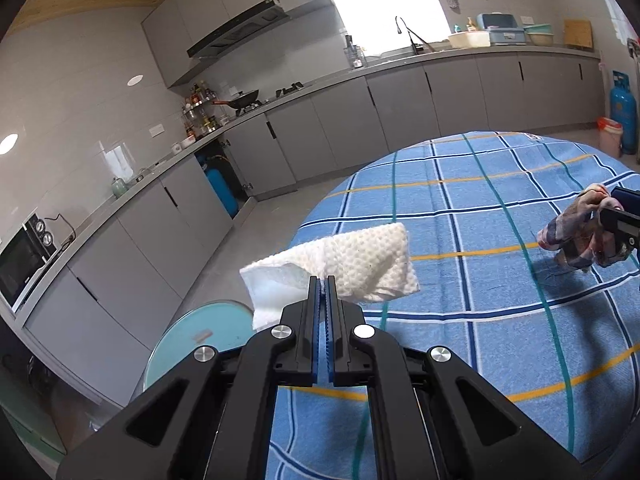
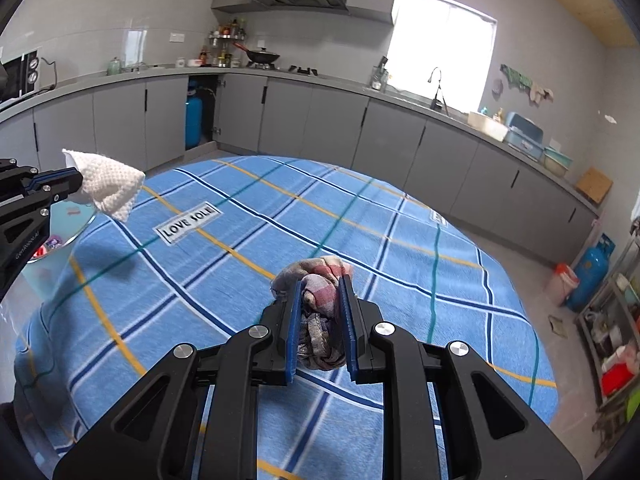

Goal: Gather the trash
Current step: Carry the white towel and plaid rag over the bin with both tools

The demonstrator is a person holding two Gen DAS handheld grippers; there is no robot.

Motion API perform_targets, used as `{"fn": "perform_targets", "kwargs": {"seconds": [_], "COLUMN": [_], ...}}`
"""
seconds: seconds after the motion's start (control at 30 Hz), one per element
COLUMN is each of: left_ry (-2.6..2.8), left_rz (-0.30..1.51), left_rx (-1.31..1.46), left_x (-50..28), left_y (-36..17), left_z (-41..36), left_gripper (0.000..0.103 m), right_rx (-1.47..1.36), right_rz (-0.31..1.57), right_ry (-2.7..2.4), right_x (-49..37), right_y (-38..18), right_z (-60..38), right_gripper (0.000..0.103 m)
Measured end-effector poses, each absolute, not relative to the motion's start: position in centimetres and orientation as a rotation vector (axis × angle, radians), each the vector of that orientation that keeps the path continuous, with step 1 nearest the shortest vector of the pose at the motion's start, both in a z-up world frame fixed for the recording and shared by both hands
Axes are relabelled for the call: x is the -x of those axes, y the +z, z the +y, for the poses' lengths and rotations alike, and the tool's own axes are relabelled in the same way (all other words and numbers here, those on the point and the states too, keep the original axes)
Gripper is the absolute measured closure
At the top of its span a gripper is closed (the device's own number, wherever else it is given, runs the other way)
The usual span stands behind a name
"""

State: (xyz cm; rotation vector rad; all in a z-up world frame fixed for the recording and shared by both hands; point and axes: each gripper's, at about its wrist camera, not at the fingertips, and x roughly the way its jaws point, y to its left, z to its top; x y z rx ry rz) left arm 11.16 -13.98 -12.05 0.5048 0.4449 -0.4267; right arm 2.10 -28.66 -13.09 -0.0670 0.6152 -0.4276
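Carrying two pieces of trash above the surface (image 2: 224,216)

The left hand-held gripper (image 1: 323,280) pinches a paper towel (image 1: 360,264); the right hand-held gripper (image 2: 320,300) clamps a crumpled cloth (image 2: 320,280); both grips should hold firm until binned.

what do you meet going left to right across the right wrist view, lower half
black left gripper → white textured paper towel → "LOVE SOLE" label on the blue checked tablecloth → bunched plaid cloth in the right gripper → blue gas cylinder

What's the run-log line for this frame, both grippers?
stage: trash lifted off table | left gripper: shut on white paper towel | right gripper: shut on crumpled plaid cloth | checked tablecloth: nothing else on visible part
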Motion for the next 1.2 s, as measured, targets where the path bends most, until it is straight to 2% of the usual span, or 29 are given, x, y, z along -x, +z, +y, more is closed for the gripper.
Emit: {"fn": "perform_targets", "kwargs": {"seconds": [1.2], "left_ry": [-0.141], "left_rz": [0.48], "left_rx": [-0.39], "left_x": [-16.5], "left_y": [-10.9], "left_z": [-0.5], "left_gripper": [0.101], "right_rx": [0.187], "right_rz": [0.515], "right_ry": [-0.208], "right_x": [-9.7], "right_y": [-9.4], "right_z": [-18.2], "right_gripper": [0.084]}}
